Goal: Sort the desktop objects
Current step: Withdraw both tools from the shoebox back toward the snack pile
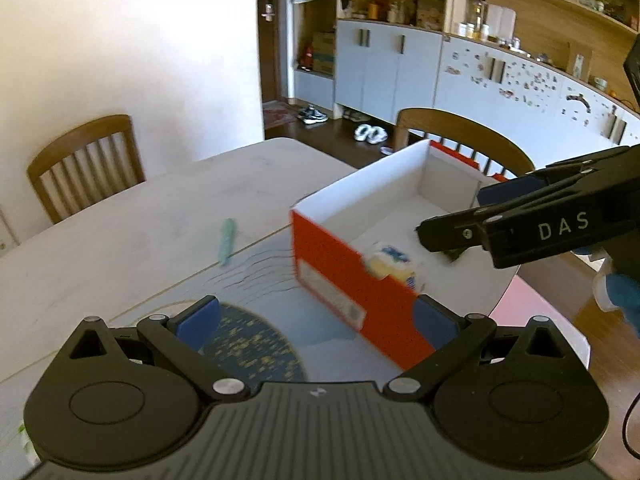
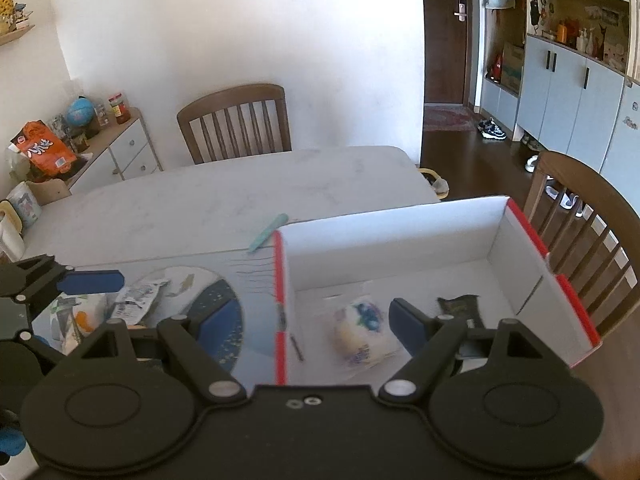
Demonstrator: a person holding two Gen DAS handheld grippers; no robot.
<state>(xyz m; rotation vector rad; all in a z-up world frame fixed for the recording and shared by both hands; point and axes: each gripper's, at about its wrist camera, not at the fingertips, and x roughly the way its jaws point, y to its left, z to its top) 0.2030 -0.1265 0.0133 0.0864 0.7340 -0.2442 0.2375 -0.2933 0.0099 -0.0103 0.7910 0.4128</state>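
- Left gripper (image 1: 316, 318): jaws spread wide, nothing between them; it hangs over the near edge of the table (image 1: 120, 216), beside the red outer wall of the box.
- Right gripper (image 2: 308, 326): jaws spread wide, empty, straddling the box's left wall; one blue pad (image 2: 404, 320) is inside the box, the other outside over the mat.
- Open shoebox (image 1: 404, 168), red outside and white inside, sits at the table's right edge, near a chair (image 1: 464, 132).
- Inside the box: a white-yellow wrapped packet with blue print (image 2: 366, 334) on the floor near the left wall; a small dark wrapper (image 2: 458, 304) further right, apart from it.
- Teal pen-like stick (image 2: 268, 232) lies on the table just outside the box's far left corner; blurred, can't tell if touching.
- Mat with dark blue speckled round patch (image 1: 244, 340) covers the table's near edge, left of the box.
- Crumpled wrappers (image 2: 140, 294) on the mat's left part, under the left gripper in the right wrist view.
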